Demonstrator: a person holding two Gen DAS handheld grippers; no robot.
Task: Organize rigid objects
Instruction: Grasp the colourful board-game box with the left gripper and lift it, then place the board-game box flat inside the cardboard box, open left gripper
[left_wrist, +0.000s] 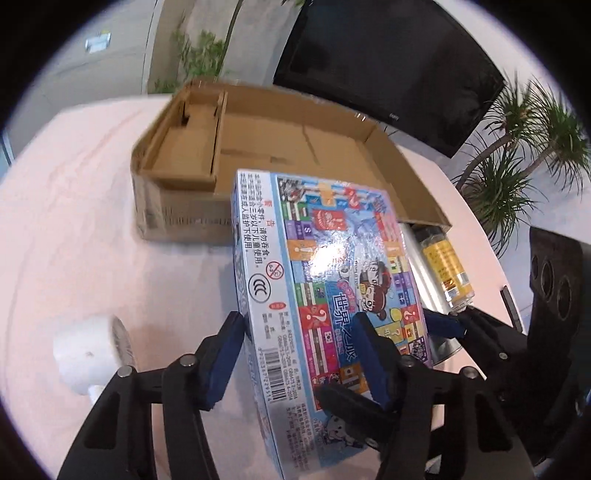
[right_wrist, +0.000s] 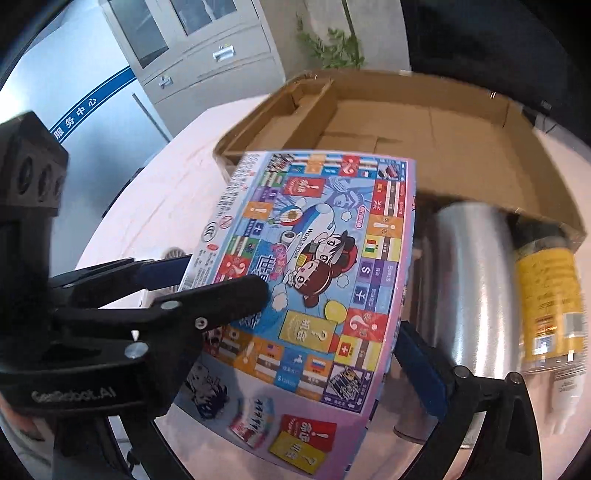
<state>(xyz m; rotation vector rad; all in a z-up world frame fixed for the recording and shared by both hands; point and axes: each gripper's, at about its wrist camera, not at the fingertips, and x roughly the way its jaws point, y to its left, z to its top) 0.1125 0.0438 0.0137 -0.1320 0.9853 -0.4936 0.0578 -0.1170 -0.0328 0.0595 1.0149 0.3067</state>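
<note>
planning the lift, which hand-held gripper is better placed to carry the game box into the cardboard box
Left. The left hand-held gripper already straddles the game box, a pad on each face. The right hand-held gripper sits beside its edge. The cardboard box lies just beyond.

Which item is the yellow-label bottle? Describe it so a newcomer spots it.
Find the open cardboard box on the pink table. Just outside its near wall a silver cylinder lies on its side; the bottle lies beside it. Only it has a clear body with a yellow label.
</note>
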